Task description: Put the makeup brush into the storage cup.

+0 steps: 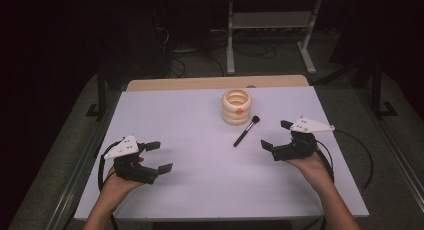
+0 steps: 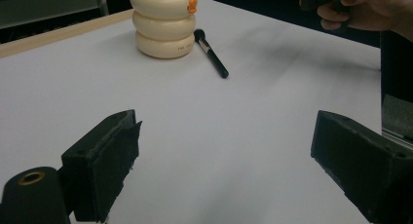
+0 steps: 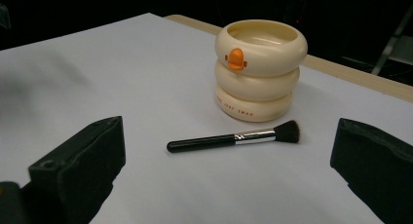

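A cream, three-ringed cup with an orange duck beak (image 1: 236, 106) (image 2: 165, 22) (image 3: 259, 68) stands upright at the far middle of the white table (image 1: 200, 140). A black make-up brush (image 1: 246, 131) (image 2: 211, 54) (image 3: 234, 138) lies flat just in front of the cup, bristles toward it. My left gripper (image 1: 158, 156) (image 2: 224, 170) hovers open at the near left, nothing between its jaws. My right gripper (image 1: 276, 135) (image 3: 229, 180) is open at the right, its jaws pointing at the brush from a short distance.
A wooden strip (image 1: 215, 82) runs along the table's far edge. Behind it stands a white metal frame (image 1: 270, 25) on a dark floor with cables. Black cables (image 1: 360, 160) trail from the grippers. The person's other hand (image 2: 365, 9) shows in the left gripper view.
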`<action>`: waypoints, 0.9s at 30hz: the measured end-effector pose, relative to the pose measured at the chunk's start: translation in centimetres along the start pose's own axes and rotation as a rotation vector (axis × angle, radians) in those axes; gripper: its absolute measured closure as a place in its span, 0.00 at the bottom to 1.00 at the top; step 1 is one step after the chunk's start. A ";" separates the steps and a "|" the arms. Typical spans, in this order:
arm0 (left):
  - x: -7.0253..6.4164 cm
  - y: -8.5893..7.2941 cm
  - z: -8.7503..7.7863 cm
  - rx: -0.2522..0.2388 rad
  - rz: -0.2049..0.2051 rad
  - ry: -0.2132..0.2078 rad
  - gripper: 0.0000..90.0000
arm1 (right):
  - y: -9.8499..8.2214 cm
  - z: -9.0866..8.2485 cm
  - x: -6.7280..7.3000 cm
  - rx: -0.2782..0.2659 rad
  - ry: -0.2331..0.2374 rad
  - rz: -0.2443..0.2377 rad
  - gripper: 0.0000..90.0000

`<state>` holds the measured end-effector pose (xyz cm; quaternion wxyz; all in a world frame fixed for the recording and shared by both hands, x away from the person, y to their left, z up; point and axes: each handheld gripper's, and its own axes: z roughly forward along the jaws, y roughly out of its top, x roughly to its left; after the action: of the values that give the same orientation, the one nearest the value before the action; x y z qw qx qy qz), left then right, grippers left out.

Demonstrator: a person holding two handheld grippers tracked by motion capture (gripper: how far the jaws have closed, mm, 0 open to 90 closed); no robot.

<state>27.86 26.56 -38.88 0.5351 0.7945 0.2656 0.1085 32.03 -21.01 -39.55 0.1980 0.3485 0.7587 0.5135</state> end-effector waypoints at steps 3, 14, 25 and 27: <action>0.1 0.1 0.0 0.002 0.005 -0.002 0.11 | 0.4 0.6 -0.2 -0.004 0.007 -0.003 0.00; 0.1 0.0 0.0 -0.003 -0.004 -0.004 0.11 | 1.3 2.0 0.0 -0.003 0.018 -0.032 0.00; -0.1 0.1 -0.1 -0.010 0.006 0.005 0.11 | 1.4 2.9 -0.3 0.008 0.025 -0.036 0.00; -0.1 0.1 -0.1 -0.013 0.002 0.005 0.11 | 1.6 3.0 -0.3 0.004 0.028 -0.029 0.00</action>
<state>27.73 26.59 -38.72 0.5395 0.7911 0.2654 0.1126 34.75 -18.92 -39.28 0.1940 0.3310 0.7674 0.5138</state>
